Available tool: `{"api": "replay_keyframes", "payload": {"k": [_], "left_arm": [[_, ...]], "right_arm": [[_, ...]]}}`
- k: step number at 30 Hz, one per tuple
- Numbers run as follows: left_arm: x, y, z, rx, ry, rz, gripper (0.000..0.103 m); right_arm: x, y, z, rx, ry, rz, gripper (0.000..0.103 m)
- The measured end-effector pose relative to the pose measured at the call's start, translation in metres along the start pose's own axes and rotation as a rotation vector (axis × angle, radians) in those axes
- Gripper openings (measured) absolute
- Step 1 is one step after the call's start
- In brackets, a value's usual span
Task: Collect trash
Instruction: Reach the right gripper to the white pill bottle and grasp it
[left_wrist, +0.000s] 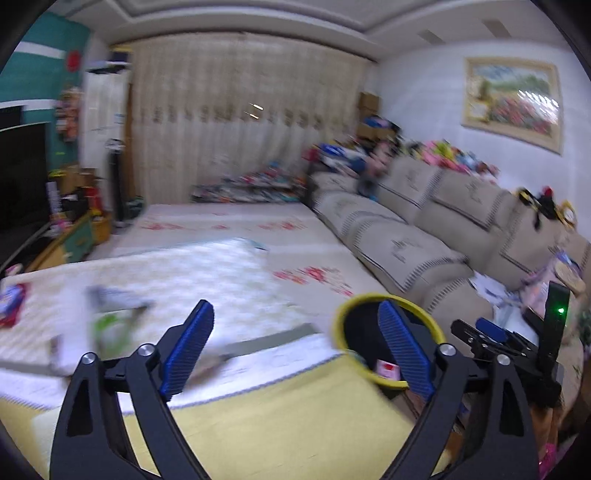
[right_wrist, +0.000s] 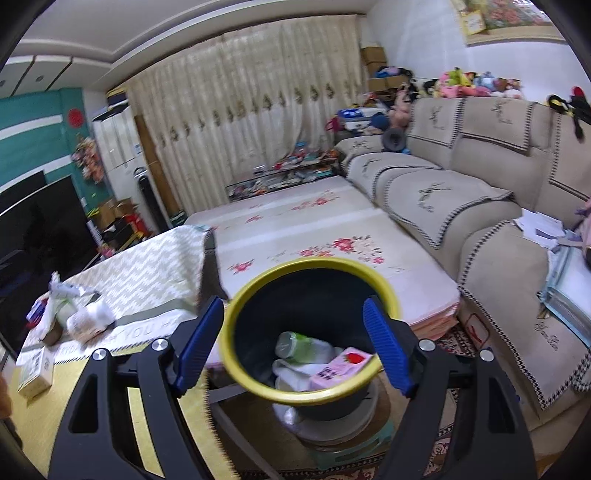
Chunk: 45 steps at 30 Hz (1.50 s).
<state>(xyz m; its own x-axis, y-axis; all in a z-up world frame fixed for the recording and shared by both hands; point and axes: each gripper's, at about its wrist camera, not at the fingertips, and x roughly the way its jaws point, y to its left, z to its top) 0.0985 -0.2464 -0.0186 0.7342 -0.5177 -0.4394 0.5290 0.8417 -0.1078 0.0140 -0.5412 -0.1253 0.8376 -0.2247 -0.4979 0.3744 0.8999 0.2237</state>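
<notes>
Left wrist view is smeared all over: the stuff on the bench (left_wrist: 155, 280) is just streaks, maybe a green wrapper (left_wrist: 110, 325). The left tool's right finger (left_wrist: 404, 350) hides part of the bin (left_wrist: 347, 314). Right wrist view cuts off the box (right_wrist: 35, 373) lower left.

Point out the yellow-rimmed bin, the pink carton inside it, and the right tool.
yellow-rimmed bin (right_wrist: 255, 295), right wrist view, on the left part of its yellow rim.
pink carton (right_wrist: 338, 367), right wrist view, on its top face.
right tool (right_wrist: 295, 347), right wrist view, midway between its blue fingertips.
</notes>
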Motion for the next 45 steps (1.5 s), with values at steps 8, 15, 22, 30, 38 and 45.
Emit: {"api": "replay_keyframes", "payload": {"k": [8, 15, 22, 30, 38, 45], "left_arm": [[-0.104, 0.107, -0.027, -0.143, -0.084, 0.252, 0.098], [-0.141, 0.156, -0.048, -0.227, -0.104, 0.316, 0.098], [-0.137, 0.157, -0.054, -0.216, -0.088, 0.304, 0.098], [-0.133, 0.167, -0.061, -0.242, -0.08, 0.303, 0.098], [-0.126, 0.181, -0.07, -0.272, -0.056, 0.299, 0.098], [-0.118, 0.185, -0.075, -0.283, -0.042, 0.291, 0.098]], "right_arm": [[0.016, 0.085, -0.009, -0.119, 0.089, 0.204, 0.08], [0.037, 0.184, -0.016, -0.319, 0.149, 0.421, 0.091], [0.071, 0.249, -0.015, -0.452, 0.22, 0.448, 0.096], [0.13, 0.275, -0.023, -0.531, 0.351, 0.386, 0.096], [0.159, 0.284, -0.03, -0.533, 0.413, 0.374, 0.096], [0.159, 0.287, -0.03, -0.522, 0.408, 0.389, 0.096]]}}
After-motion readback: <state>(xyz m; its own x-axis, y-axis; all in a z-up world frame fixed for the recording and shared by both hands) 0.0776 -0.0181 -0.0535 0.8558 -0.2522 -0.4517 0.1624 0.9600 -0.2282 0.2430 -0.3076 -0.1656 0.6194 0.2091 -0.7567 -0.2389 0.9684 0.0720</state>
